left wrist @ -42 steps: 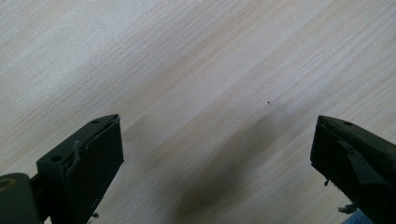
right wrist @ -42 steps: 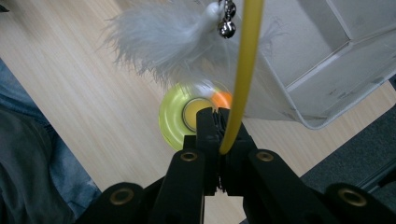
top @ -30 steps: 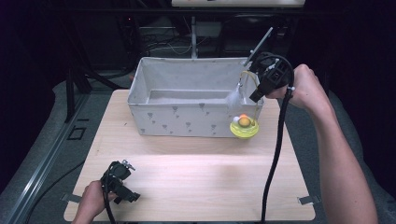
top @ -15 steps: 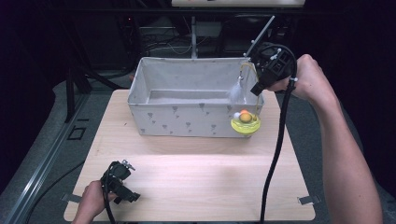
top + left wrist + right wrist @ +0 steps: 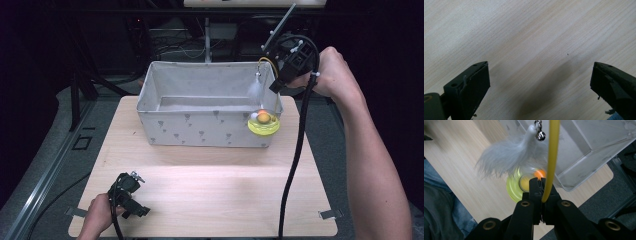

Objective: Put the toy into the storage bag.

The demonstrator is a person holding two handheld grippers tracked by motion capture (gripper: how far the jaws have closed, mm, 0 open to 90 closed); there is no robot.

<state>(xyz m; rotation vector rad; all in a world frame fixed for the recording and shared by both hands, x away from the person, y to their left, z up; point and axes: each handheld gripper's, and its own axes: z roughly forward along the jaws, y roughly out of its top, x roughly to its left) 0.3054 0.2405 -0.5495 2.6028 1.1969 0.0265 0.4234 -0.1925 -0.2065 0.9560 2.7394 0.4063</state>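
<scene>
My right gripper [image 5: 278, 86] is held up over the right end of the grey fabric bin [image 5: 200, 63], shut on a thin yellow wire [image 5: 552, 157]. The wire belongs to a cat toy: a white feather [image 5: 509, 155] with a small bell [image 5: 540, 136] dangles from it. Below hangs the toy's yellow round base [image 5: 263, 126] with an orange ball [image 5: 263, 118], in front of the bin's right front corner. My left gripper [image 5: 134, 205] rests low at the table's near left corner, with its jaws wide open over bare wood [image 5: 524, 37].
The bin's interior [image 5: 205, 102] shows nothing inside. A black cable [image 5: 295, 165] trails from the right gripper down across the table's right side. Dark floor and equipment lie behind the table. The person's right forearm [image 5: 370, 165] runs along the right edge.
The right hand has lifted upward with the wire; the feather and yellow base have risen with it. The left gripper has stayed put.
</scene>
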